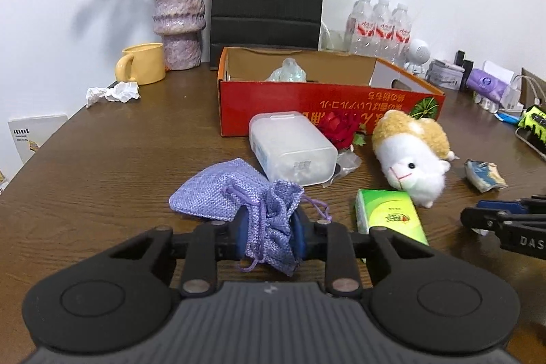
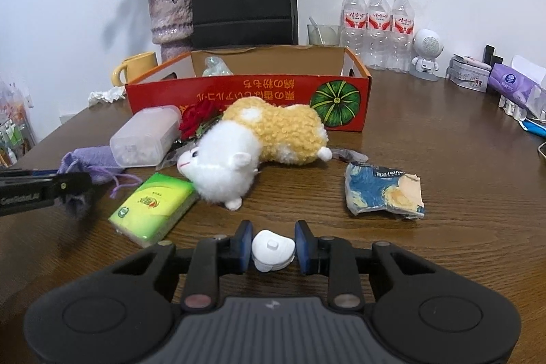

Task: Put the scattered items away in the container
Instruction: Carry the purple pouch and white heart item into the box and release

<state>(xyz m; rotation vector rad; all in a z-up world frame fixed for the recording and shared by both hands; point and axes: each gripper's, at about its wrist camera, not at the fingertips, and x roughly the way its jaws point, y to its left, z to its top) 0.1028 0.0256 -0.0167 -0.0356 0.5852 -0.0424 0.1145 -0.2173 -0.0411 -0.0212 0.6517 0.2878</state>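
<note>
Down on the brown table, the left gripper had its blue pads squeezed tight on the bunched neck of a purple cloth pouch. The right wrist view showed that pouch only from the side, half hidden behind the left gripper's black finger.

The right gripper had a small white plastic piece between its fingers. The left pad touched it, but a thin gap showed at the right pad, so I could not tell if the grip was firm. The left view showed only the tips of that gripper, and hardly any of the white piece.

The red cardboard box stood open at the back of the table, with a clear crumpled wrapper inside.

In front of the box lay a fluffy toy hamster, a frosted plastic case, a red fake rose, a green tissue pack and a crumpled blue painted packet.

Only the left view showed the whole yellow mug and the crumpled white paper beside it.
</note>
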